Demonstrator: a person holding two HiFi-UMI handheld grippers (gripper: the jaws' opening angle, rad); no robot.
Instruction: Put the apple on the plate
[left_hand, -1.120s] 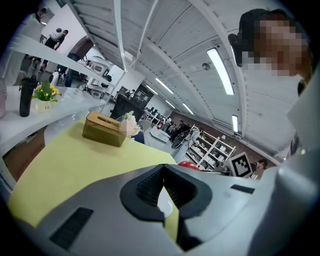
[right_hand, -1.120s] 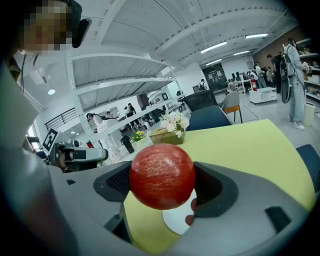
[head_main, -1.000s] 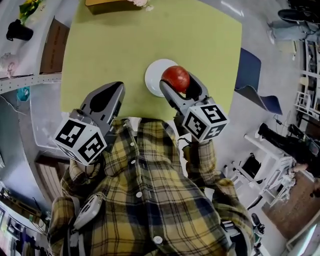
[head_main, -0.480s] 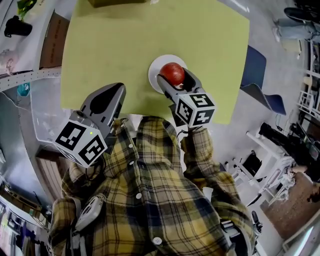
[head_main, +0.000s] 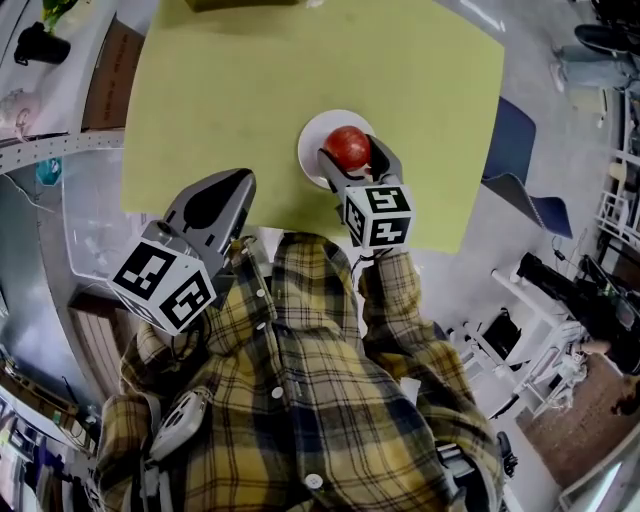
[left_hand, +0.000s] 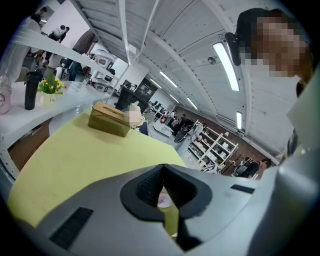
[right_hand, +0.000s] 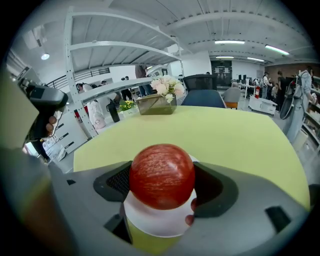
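Apple (head_main: 348, 147) now sits nearer the middle of the round white plate (head_main: 312, 150) than a second ago, and I cannot tell whether it touches the plate. The right gripper (head_main: 350, 160), tipped more steeply with its marker cube drawn closer to the plate, is clamped on the smooth red apple between ribbed dark pads. The left gripper (head_main: 240, 178) hangs by the near edge of the matte yellow-green table (head_main: 250, 80), grey jaws pressed together.
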